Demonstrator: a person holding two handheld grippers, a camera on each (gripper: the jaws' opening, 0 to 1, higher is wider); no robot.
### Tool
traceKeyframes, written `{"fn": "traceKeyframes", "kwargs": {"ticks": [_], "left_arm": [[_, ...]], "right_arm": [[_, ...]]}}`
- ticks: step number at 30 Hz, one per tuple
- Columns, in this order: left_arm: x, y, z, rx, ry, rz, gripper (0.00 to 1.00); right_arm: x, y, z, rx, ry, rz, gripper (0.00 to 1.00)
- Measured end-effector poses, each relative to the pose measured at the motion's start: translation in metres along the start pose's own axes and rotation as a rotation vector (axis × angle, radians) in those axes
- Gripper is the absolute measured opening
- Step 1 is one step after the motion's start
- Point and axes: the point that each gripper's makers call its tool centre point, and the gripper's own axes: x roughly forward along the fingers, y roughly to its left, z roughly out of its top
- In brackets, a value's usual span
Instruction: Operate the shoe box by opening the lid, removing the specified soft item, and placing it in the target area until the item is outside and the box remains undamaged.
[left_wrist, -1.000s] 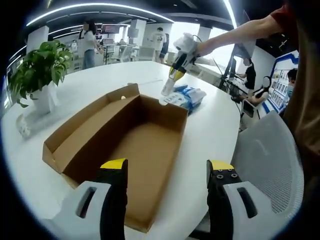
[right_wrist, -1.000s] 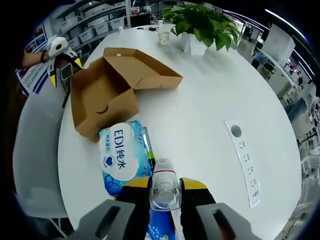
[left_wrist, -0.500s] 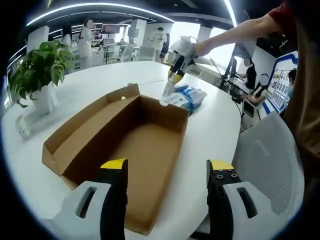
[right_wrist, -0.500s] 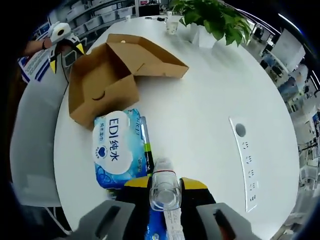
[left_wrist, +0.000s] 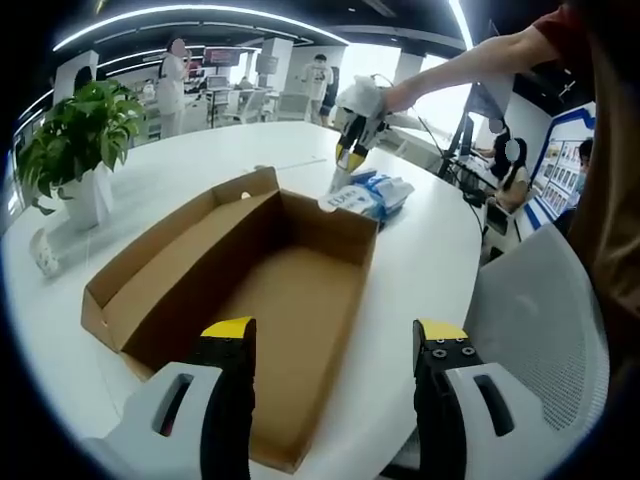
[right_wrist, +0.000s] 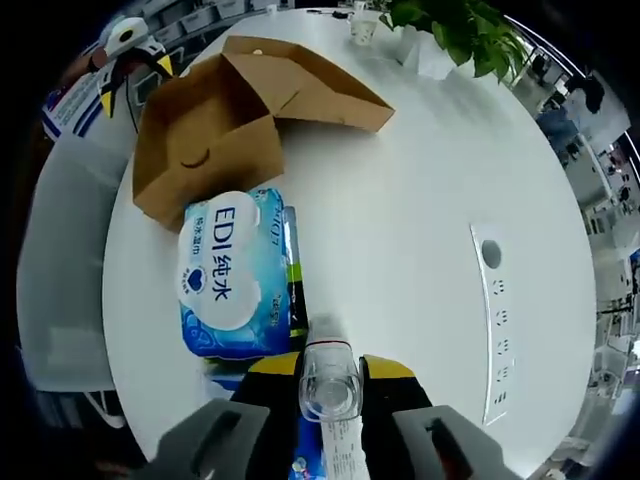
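Note:
The brown shoe box (left_wrist: 270, 270) lies open on the white table (left_wrist: 420, 250), its lid flap folded out to the left and its inside bare. My left gripper (left_wrist: 335, 335) hangs open over the box's near end. Past the far end lies a blue and white wipes pack (left_wrist: 370, 192). Above it is my right gripper (left_wrist: 352, 120), with a slim bottle hanging from it. In the right gripper view that gripper (right_wrist: 328, 372) is shut on the clear-topped bottle (right_wrist: 328, 385). The wipes pack (right_wrist: 228, 275) lies flat just ahead, then the box (right_wrist: 215, 130) and the left gripper (right_wrist: 125, 45).
A potted plant (left_wrist: 85, 130) stands at the table's left side, also seen as the plant (right_wrist: 450, 30) beside a small cup (right_wrist: 365, 20). A socket panel (right_wrist: 495, 330) is set into the tabletop. A grey mesh chair (left_wrist: 540, 330) stands by the table edge. People stand in the background.
The right gripper has drawn up and back a little with the bottle, so the pack and box sit slightly farther ahead in its view. The left gripper and box have stayed put.

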Motion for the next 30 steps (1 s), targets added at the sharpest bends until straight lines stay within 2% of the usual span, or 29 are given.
{"fn": "traceKeyframes", "kwargs": {"ticks": [30], "left_arm": [[0.0,0.0,-0.003,-0.004,0.002,-0.002,0.64]], "right_arm": [[0.004,0.006,0.009,-0.034,0.028,0.011,0.19]]}}
